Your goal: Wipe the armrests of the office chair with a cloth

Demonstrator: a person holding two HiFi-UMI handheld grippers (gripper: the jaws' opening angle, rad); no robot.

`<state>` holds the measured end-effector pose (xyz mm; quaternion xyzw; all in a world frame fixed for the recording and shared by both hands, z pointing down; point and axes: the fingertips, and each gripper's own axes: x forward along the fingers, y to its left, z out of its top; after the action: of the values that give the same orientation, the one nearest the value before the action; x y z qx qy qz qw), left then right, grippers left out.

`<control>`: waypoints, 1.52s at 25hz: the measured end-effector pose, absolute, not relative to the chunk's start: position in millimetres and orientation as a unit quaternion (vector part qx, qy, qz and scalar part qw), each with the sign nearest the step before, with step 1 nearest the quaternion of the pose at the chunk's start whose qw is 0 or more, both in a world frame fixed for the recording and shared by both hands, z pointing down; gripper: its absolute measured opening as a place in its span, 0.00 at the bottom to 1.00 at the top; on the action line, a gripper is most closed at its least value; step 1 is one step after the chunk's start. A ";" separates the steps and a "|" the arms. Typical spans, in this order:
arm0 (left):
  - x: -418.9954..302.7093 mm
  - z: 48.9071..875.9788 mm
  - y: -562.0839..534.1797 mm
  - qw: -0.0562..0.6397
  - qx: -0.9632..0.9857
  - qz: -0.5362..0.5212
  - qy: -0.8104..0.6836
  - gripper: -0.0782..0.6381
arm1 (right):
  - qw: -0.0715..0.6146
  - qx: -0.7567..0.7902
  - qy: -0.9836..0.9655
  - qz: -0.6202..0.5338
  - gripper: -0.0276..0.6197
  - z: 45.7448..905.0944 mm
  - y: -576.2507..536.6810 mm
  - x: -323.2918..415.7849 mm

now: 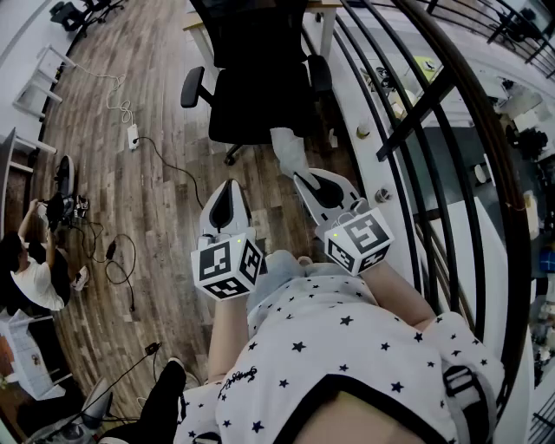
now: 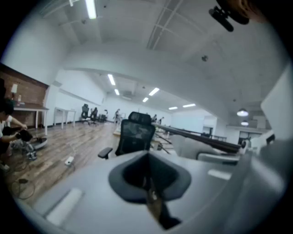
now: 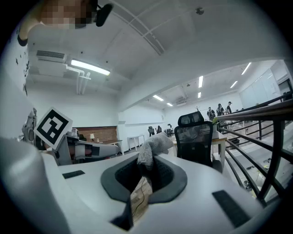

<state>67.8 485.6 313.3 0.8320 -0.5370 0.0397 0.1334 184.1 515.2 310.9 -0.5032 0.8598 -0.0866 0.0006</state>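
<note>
A black office chair [image 1: 260,78] stands ahead of me on the wooden floor, with its left armrest [image 1: 192,87] and right armrest [image 1: 319,74] both in sight. My right gripper [image 1: 302,176] is shut on a grey cloth [image 1: 286,149], which sticks out past the jaw tips toward the chair's seat. In the right gripper view the cloth [image 3: 153,146] stands up from the right gripper [image 3: 145,161], short of the chair [image 3: 194,137]. My left gripper [image 1: 227,189] is held beside it, shut and empty, well back from the chair [image 2: 135,135]. In its own view the left gripper [image 2: 147,157] holds nothing.
A black railing [image 1: 416,113] curves down the right side, close to my right arm. A desk [image 1: 325,17] stands behind the chair. A power strip [image 1: 133,136] and cables lie on the floor to the left. A person [image 1: 30,269] sits at the far left.
</note>
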 end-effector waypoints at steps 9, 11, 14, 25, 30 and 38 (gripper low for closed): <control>86.0 311.6 498.7 0.134 0.839 0.035 -0.527 0.11 | -0.014 -0.486 0.870 -0.079 0.09 311.4 528.3 184.9; 89.7 312.7 502.2 0.133 0.841 0.039 -0.524 0.11 | -0.009 -0.484 0.870 -0.088 0.09 315.5 528.3 186.5; 91.6 317.6 506.3 0.139 0.838 0.045 -0.526 0.11 | 0.008 -0.477 0.872 -0.109 0.09 318.4 530.5 188.6; 90.6 323.2 477.1 0.158 0.834 0.041 -0.526 0.11 | 0.011 -0.483 0.866 -0.130 0.09 329.4 509.2 197.6; 100.4 327.9 440.8 0.165 0.839 0.040 -0.517 0.11 | 0.003 -0.491 0.861 -0.133 0.09 335.4 476.8 208.2; 105.7 340.0 366.5 0.173 0.846 0.045 -0.503 0.11 | -0.003 -0.497 0.859 -0.123 0.09 331.0 401.5 208.9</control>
<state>105.7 366.5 340.0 0.8459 -0.5025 0.0448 0.1729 208.9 401.5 331.0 -0.4969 0.8590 -0.1232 -0.0025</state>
